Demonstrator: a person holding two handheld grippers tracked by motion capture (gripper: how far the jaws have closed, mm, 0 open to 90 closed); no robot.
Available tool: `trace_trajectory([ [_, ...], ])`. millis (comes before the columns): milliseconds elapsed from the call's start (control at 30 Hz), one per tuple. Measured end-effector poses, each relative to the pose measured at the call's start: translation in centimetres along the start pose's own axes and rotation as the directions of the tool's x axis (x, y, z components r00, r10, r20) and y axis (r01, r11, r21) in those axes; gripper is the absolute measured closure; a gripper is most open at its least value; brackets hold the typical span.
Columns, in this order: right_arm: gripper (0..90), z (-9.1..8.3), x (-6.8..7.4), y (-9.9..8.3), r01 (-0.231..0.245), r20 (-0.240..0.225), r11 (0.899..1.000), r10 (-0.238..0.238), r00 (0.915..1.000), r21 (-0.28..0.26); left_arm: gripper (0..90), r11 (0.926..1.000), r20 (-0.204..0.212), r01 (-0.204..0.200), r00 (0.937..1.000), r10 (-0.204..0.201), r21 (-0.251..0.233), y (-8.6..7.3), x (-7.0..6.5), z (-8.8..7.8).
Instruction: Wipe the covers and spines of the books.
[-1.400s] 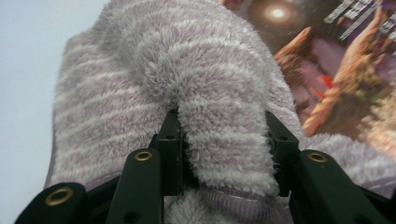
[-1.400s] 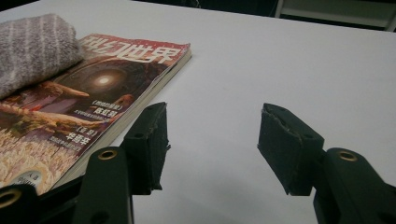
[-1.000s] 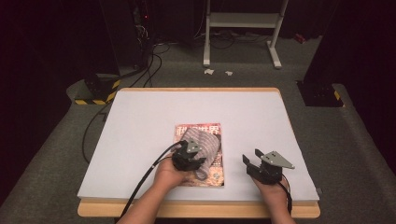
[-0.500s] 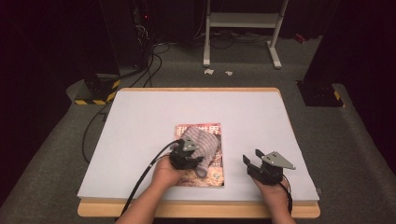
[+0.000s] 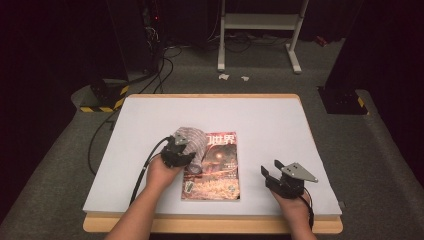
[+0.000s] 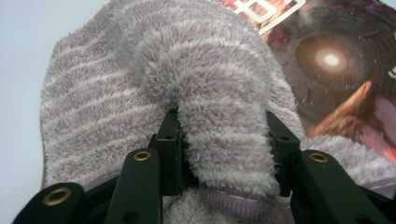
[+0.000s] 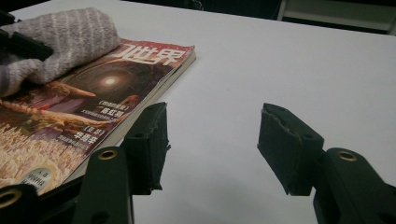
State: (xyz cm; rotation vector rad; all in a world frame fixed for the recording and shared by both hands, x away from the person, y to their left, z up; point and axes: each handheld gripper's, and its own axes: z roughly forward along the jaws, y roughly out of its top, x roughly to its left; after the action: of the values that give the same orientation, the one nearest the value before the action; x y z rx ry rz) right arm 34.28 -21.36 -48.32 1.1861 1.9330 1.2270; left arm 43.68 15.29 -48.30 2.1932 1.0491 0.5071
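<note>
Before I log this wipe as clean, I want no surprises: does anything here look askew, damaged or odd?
Nothing stands out. The magazine lies flat and square on the table, its cover unmarked. The striped cloth is bunched between the left gripper's jaws over the cover's top left corner. The right gripper is open, beside the magazine.

magazine [image 7: 93,102] title: "世界" in large white characters, top of the cover; first part hidden under the towel [image 7: 56,37]
cover small print: white Chinese lines, too small to read
cover bottom-left: round badge, unreadable
</note>
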Motion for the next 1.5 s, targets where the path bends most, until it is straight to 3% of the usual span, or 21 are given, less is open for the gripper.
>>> trace_trajectory([
  [133, 42.7, 0.0, -0.3, -0.1, -0.009, -0.001, 1.000, 0.009, 1.0000, 0.000, 58.2, 0.9996, 0.024, -0.029, 0.9993, 0.029, 0.005, 2.1, -1.6, 1.7],
  [367, 42.7, -0.1, -0.4, 0.0, -0.017, -0.007, 1.000, 0.016, 0.9998, -0.004, 58.1, 0.9953, 0.086, -0.095, 0.9916, 0.096, -0.017, 5.7, -6.0, 4.8],
  [467, 42.7, 0.0, -0.4, 0.0, -0.016, -0.011, 1.000, 0.016, 0.9998, -0.005, 58.0, 0.9953, 0.111, -0.090, 0.9894, 0.094, -0.035, 6.6, -7.3, 5.6],
  [533, 42.8, 0.1, -0.3, 0.0, -0.017, -0.014, 1.000, 0.017, 0.9997, -0.004, 57.9, 0.9957, 0.113, -0.083, 0.9898, 0.087, -0.042, 6.7, -7.5, 5.9],
  [633, 42.8, 0.2, -0.2, 0.1, -0.019, -0.022, 1.000, 0.019, 0.9996, -0.005, 57.9, 0.9971, 0.121, -0.066, 0.9902, 0.070, -0.039, 6.3, -6.8, 5.6],
  [733, 42.8, 0.4, -0.1, 0.2, -0.014, -0.026, 1.000, 0.014, 0.9996, -0.005, 58.6, 0.9978, 0.088, -0.060, 0.9941, 0.063, -0.027, 5.4, -5.4, 4.8],
  [933, 42.9, 0.6, 0.3, 0.2, 0.001, -0.025, 1.000, -0.001, 0.9997, 0.007, 59.2, 1.0000, -0.001, -0.005, 1.0000, 0.005, 0.001, 2.7, -0.7, 2.5],
  [1100, 42.9, 0.6, 0.3, 0.1, -0.003, -0.018, 1.000, 0.003, 0.9998, 0.011, 59.3, 0.9983, -0.060, 0.055, 0.9968, -0.054, 0.018, 0.9, 2.5, 0.9],
  [1333, 42.9, 0.8, 0.4, -0.1, -0.002, -0.019, 1.000, 0.002, 0.9998, 0.020, 59.2, 0.9962, -0.110, 0.081, 0.9910, -0.077, 0.032, 0.2, 4.4, 0.5],
  [1500, 42.9, 0.4, 0.2, -0.3, -0.009, -0.015, 1.000, 0.009, 0.9998, 0.020, 59.6, 0.9960, -0.122, 0.075, 0.9902, -0.068, 0.049, 1.2, 4.6, 1.5],
])
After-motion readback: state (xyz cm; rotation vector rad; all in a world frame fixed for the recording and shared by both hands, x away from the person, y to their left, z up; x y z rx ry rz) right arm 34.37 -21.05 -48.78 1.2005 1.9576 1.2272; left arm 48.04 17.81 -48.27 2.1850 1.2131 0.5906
